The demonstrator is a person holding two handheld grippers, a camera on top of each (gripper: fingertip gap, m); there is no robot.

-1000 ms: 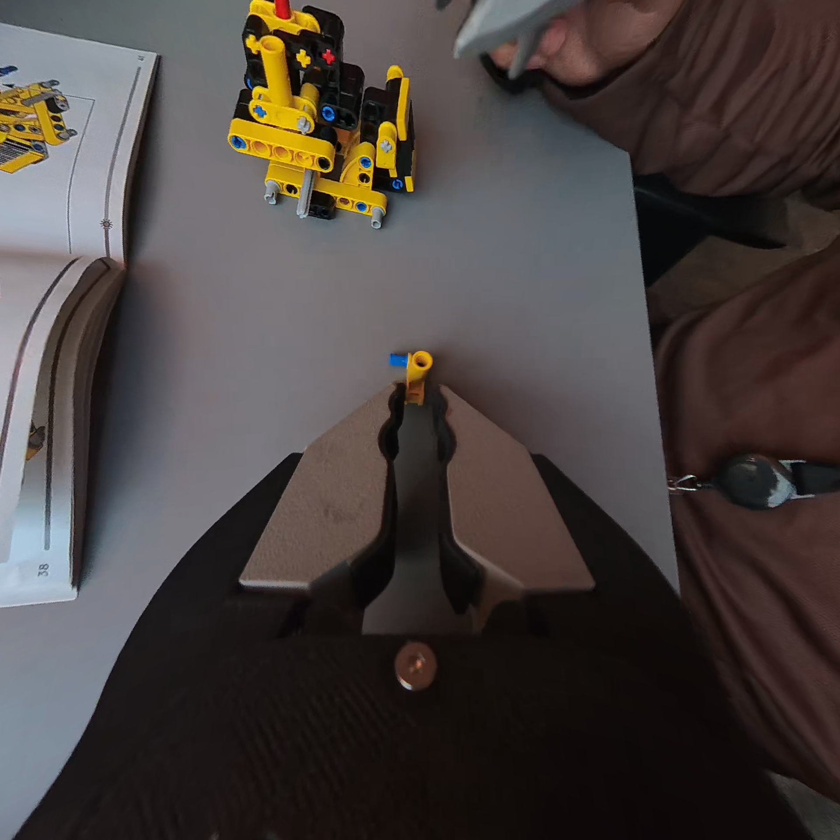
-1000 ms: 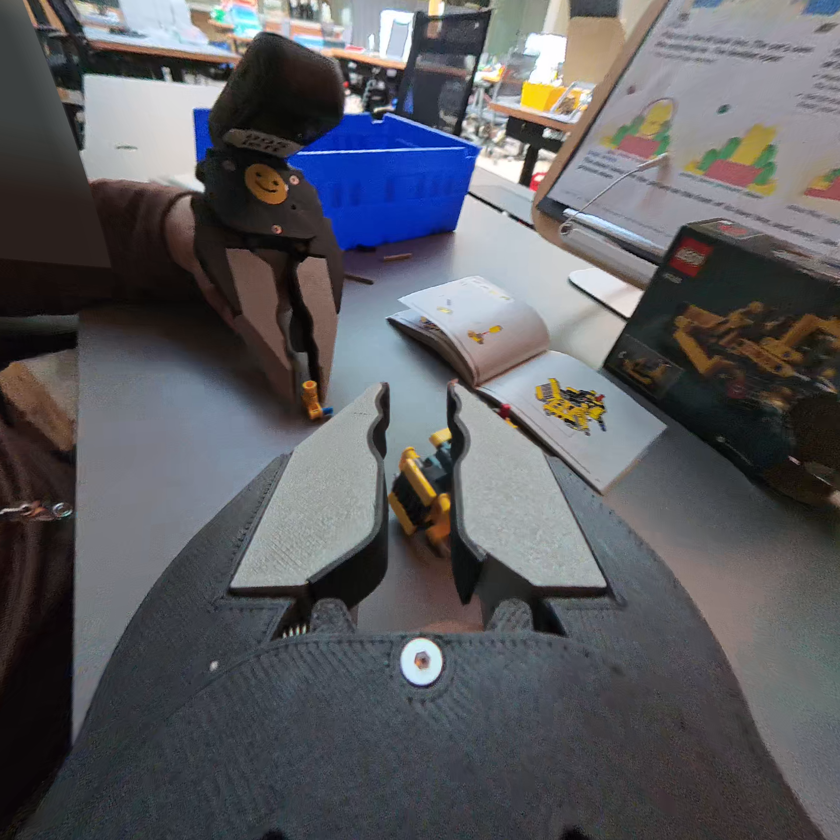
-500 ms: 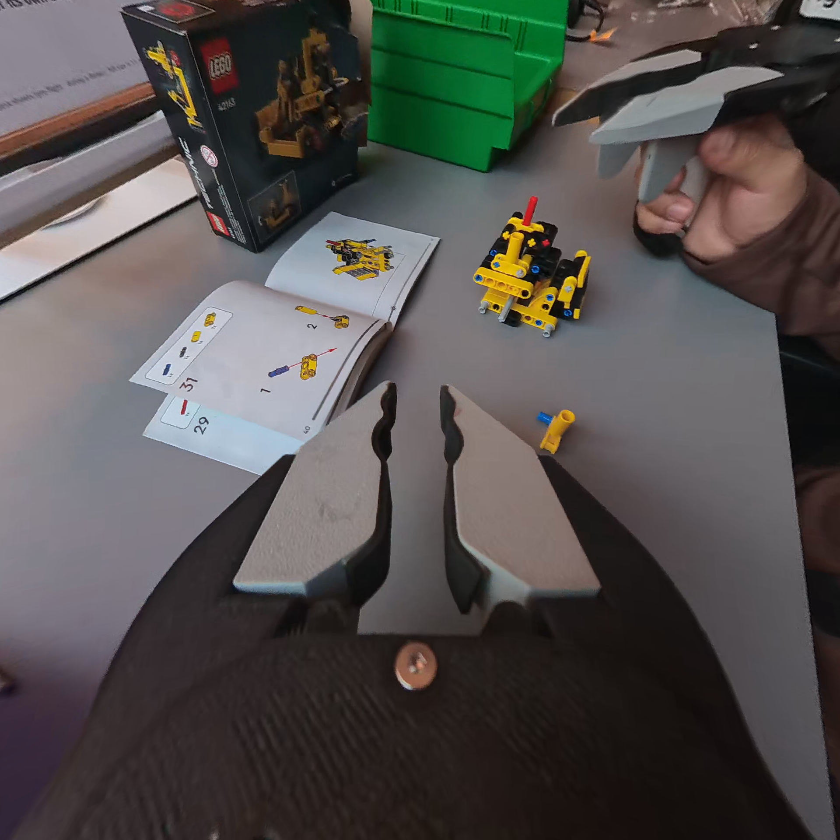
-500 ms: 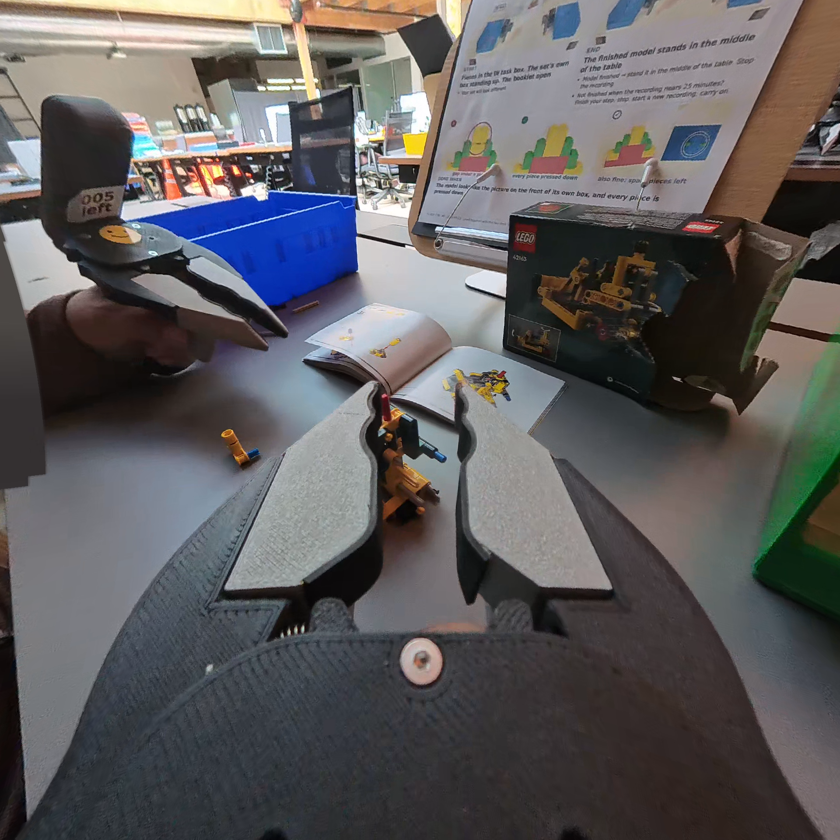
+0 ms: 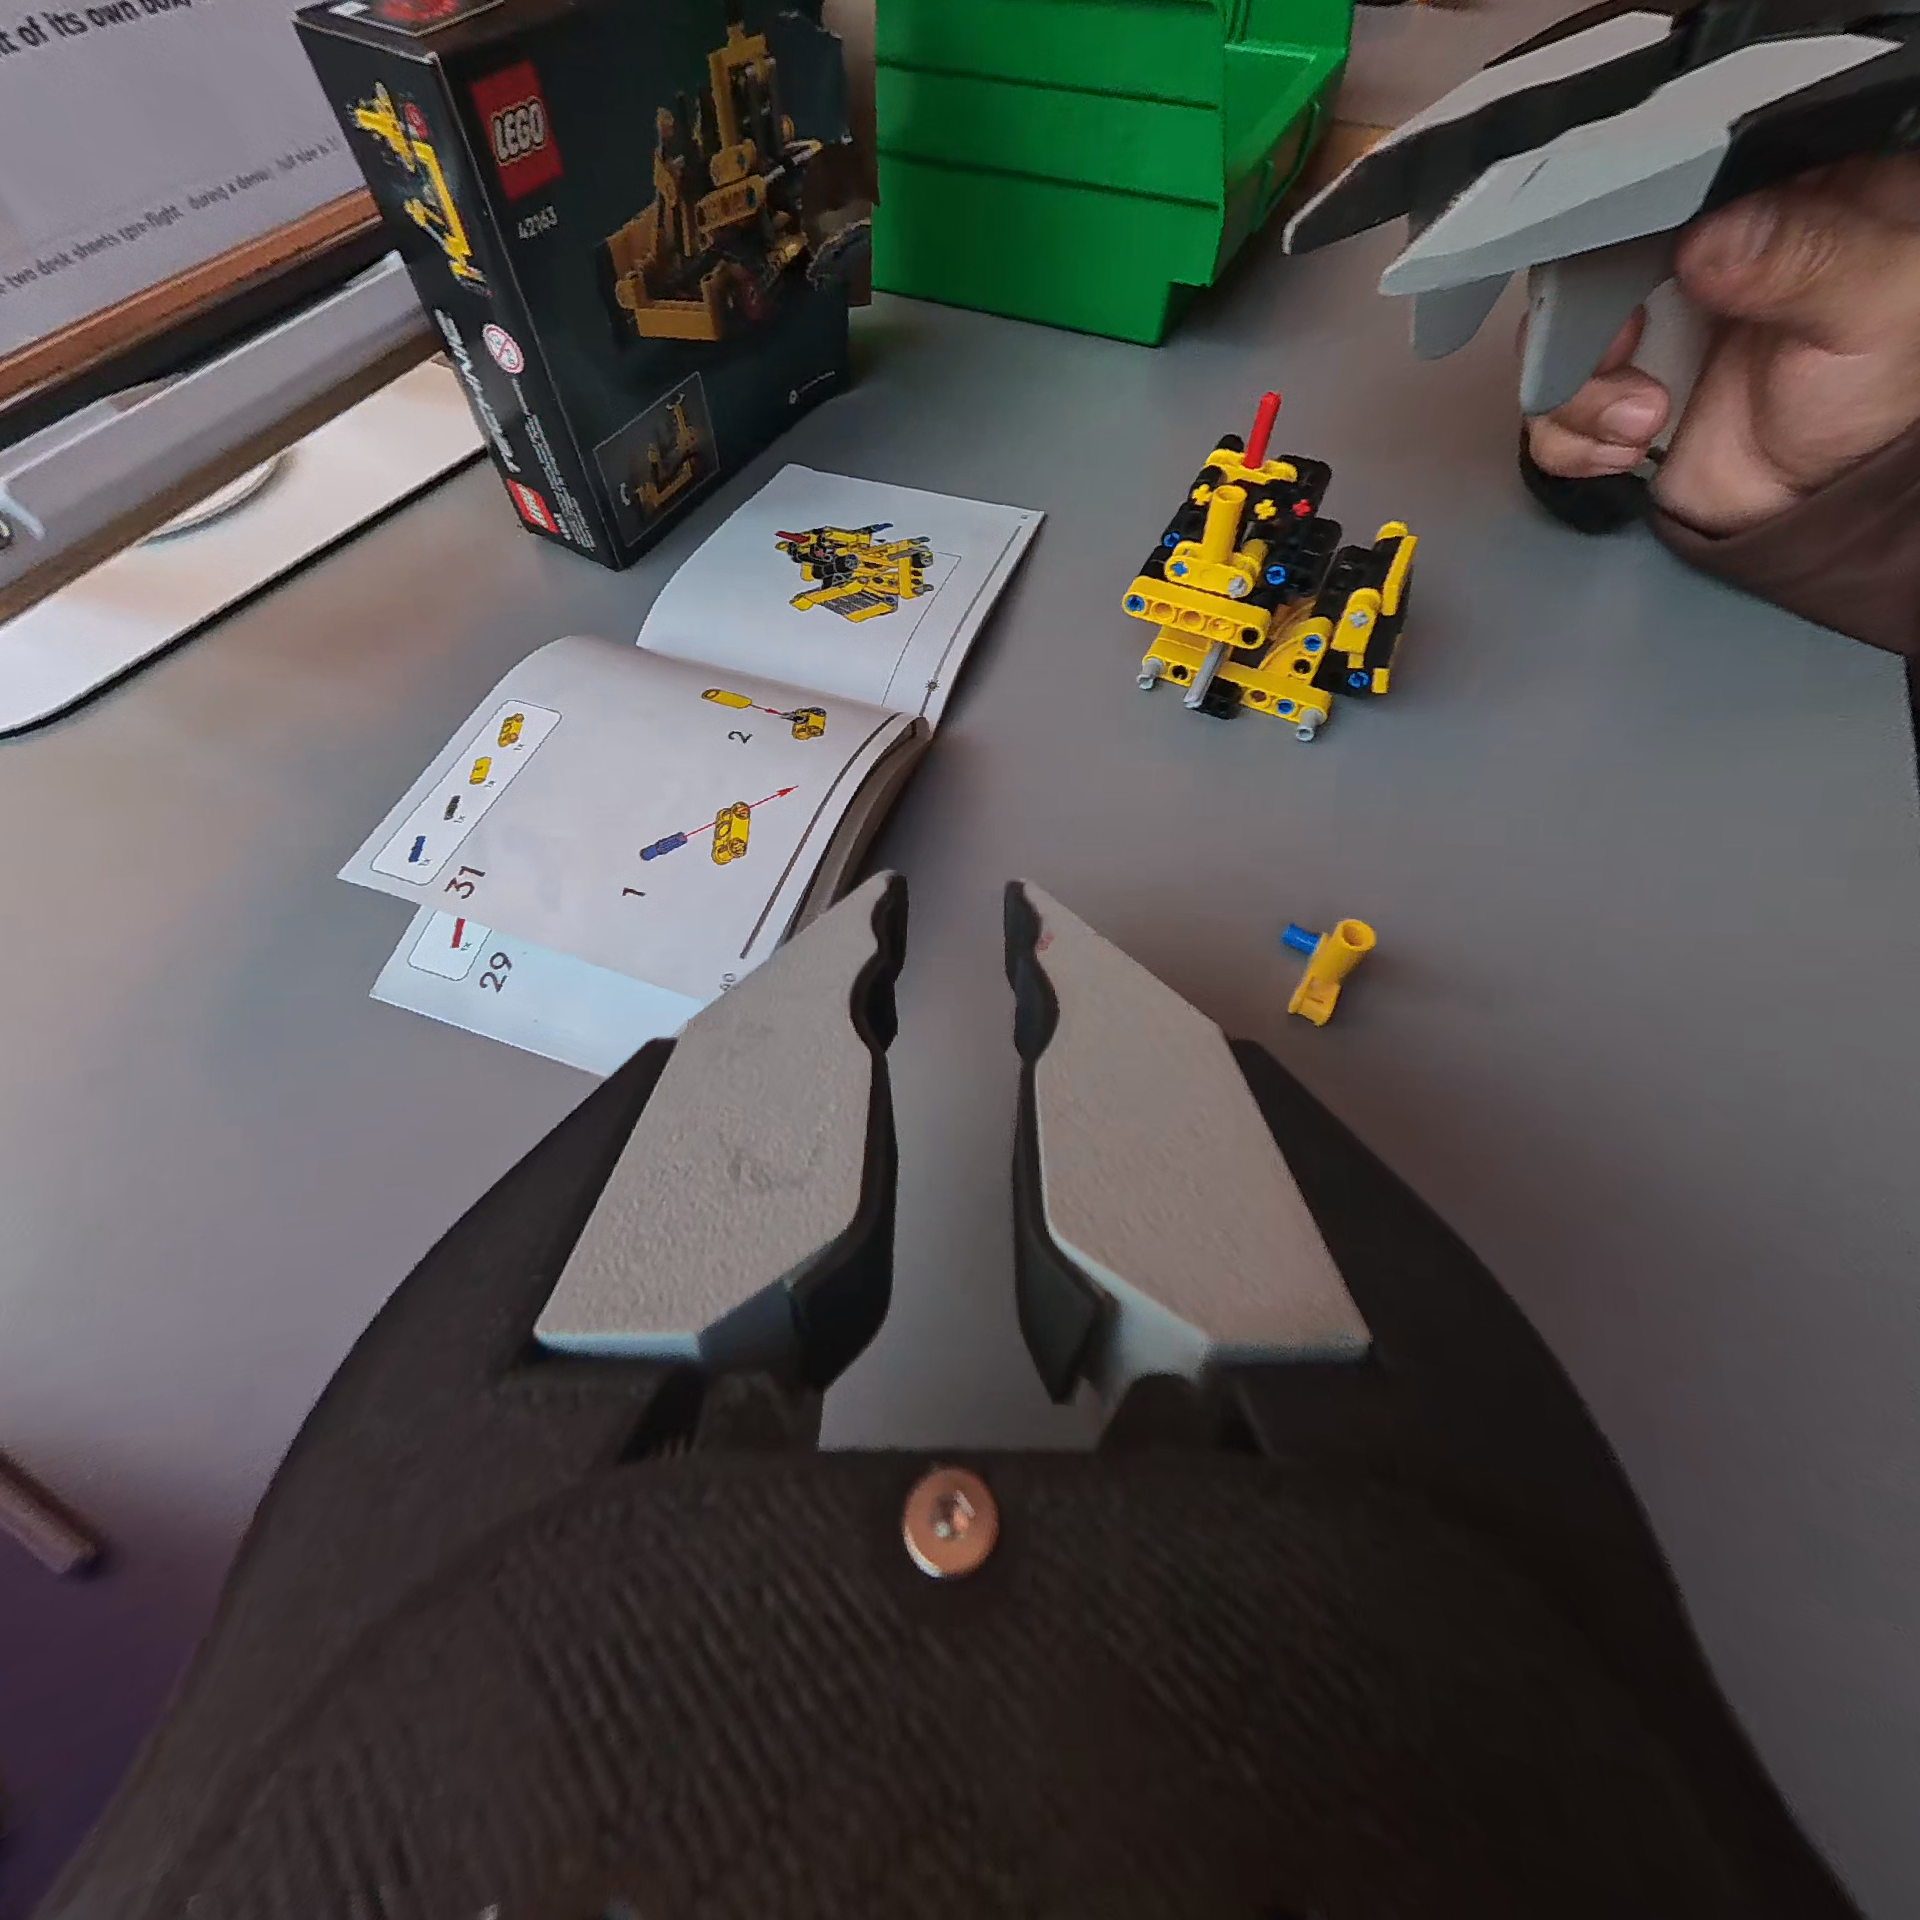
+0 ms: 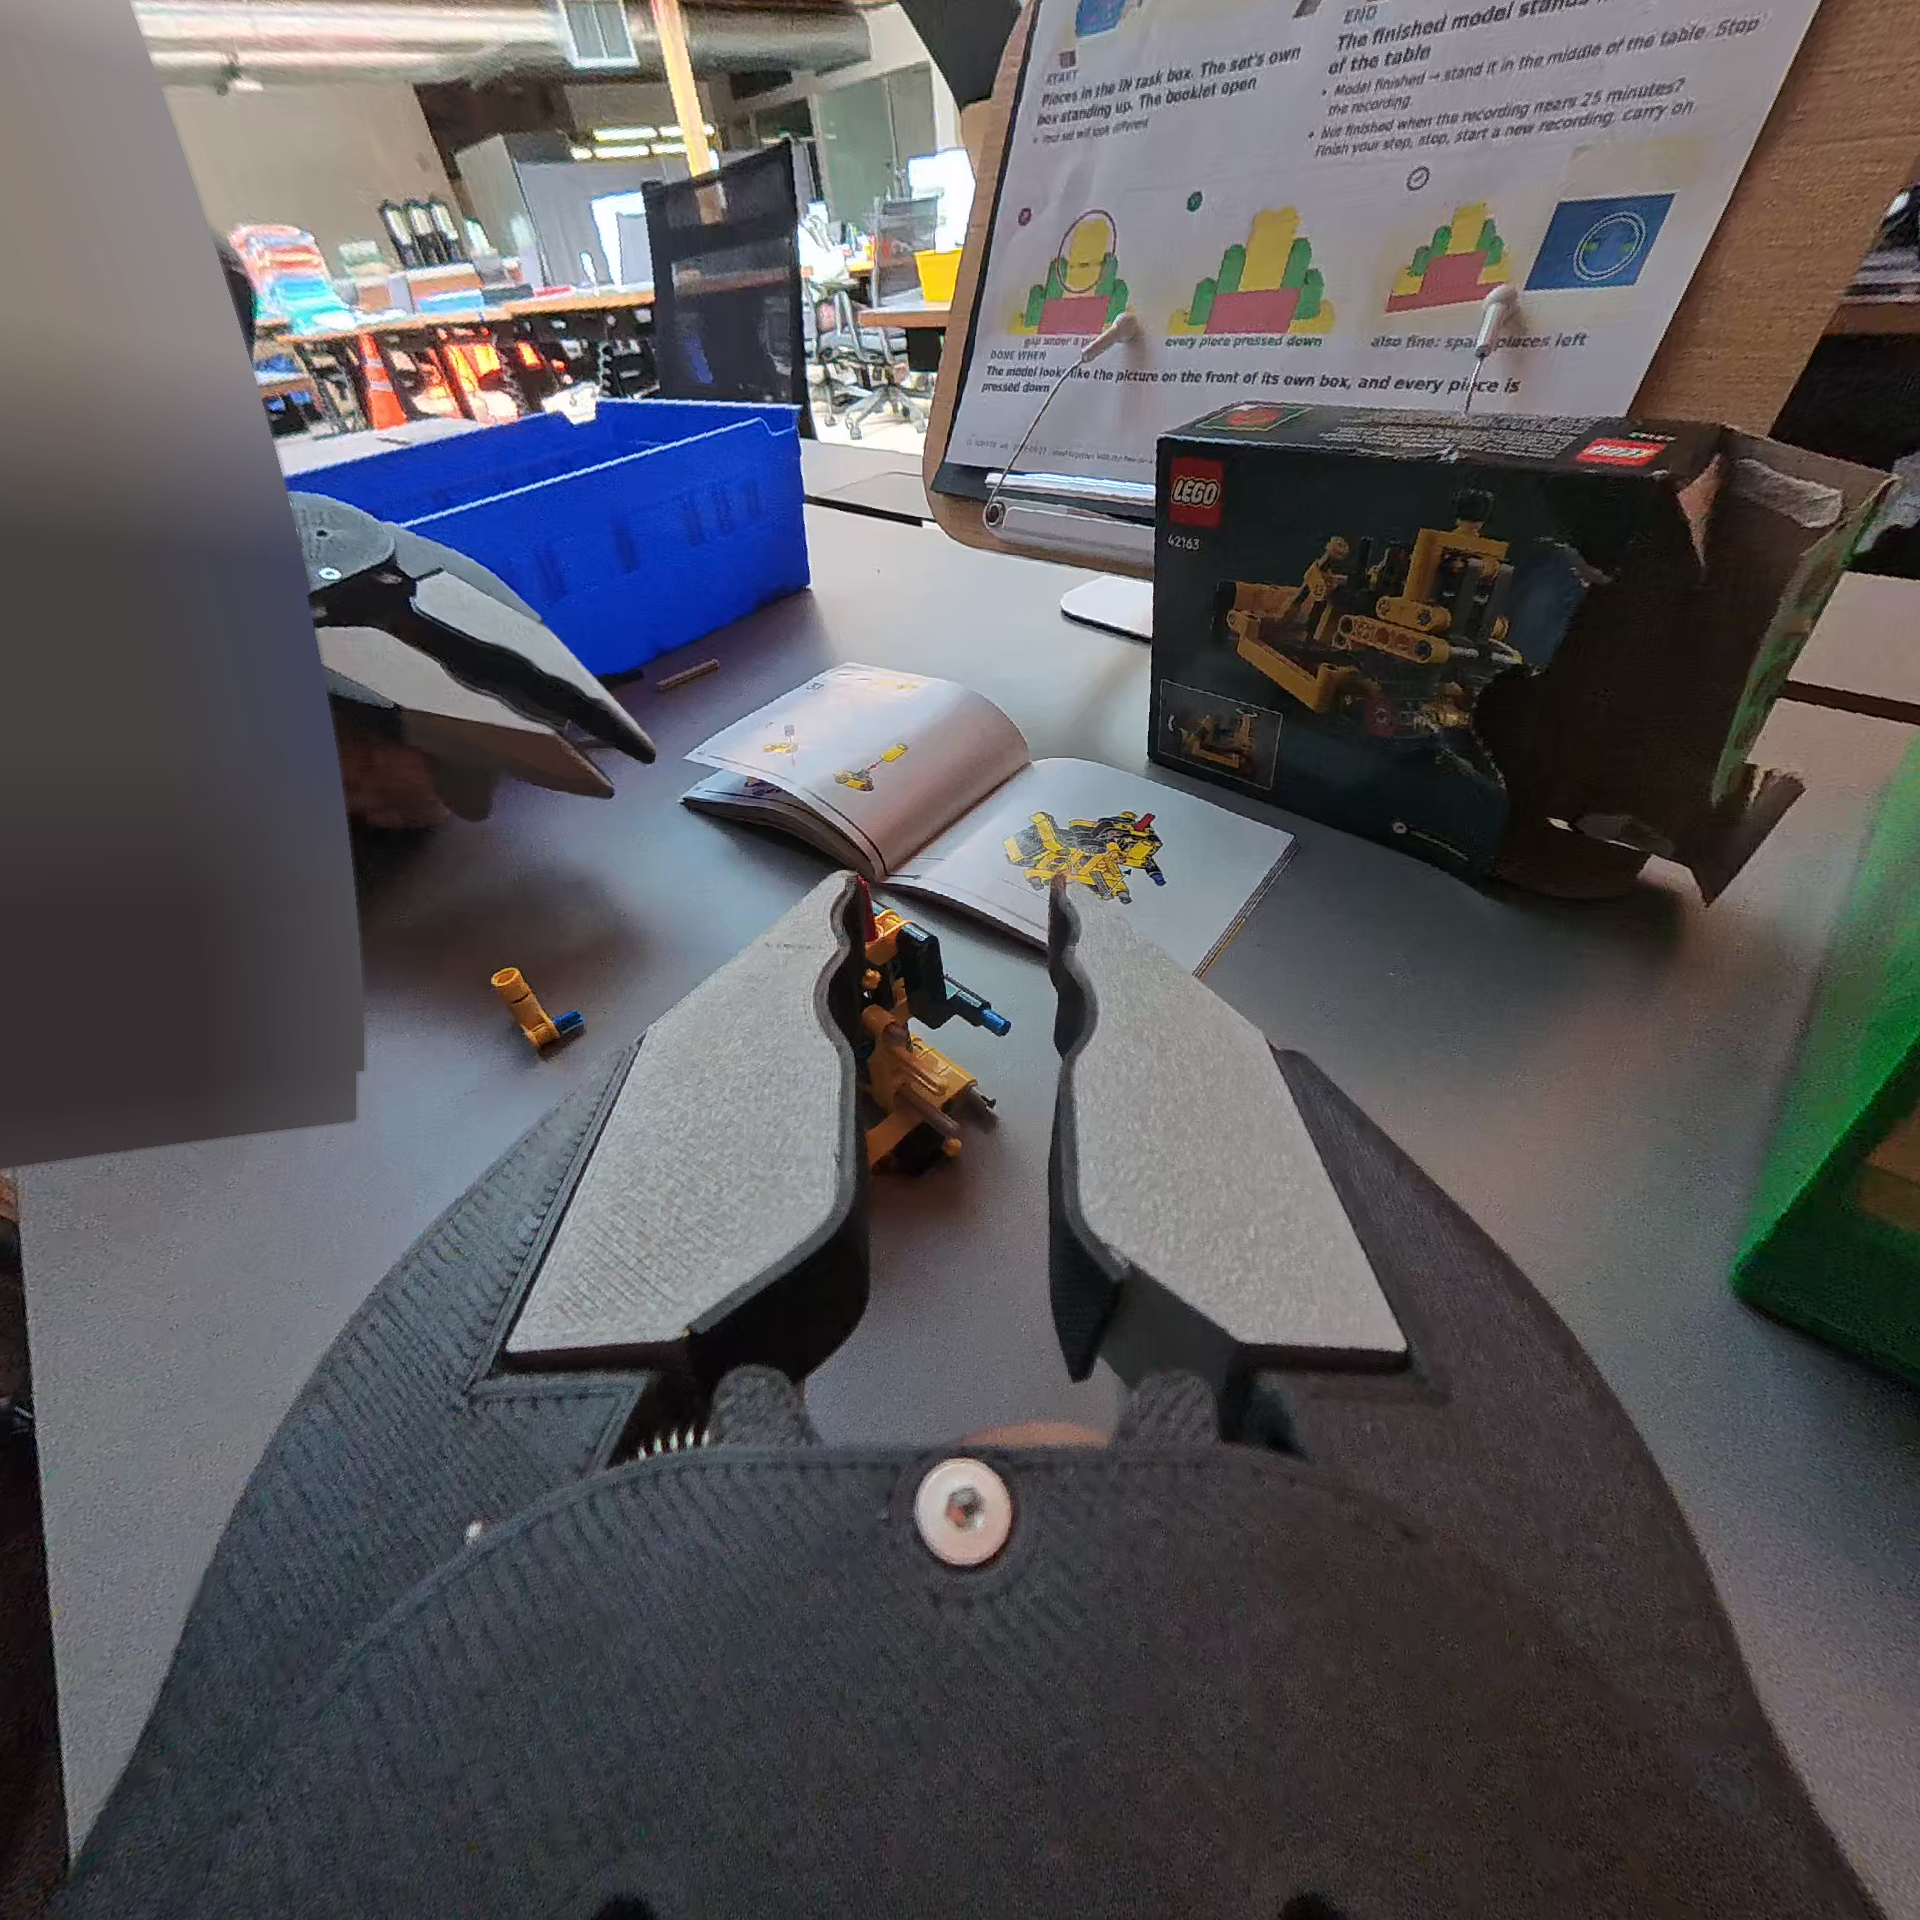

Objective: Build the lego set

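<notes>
Grey table [image 5: 1558, 1039]: yellow connector piece [image 5: 1328, 966] lies right of left claw [image 5: 954, 899], untouched; both claws apart, empty.

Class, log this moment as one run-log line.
left gripper: open, empty | right gripper: open, empty | model: on table | yellow piece: loose

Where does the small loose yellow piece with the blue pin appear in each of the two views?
Left wrist view: the loose piece lies on the table, right of the left gripper, nearer than the model.
Right wrist view: it lies at left, left of the right gripper, apart from the model.
Shared landmark: the open booklet.
</notes>
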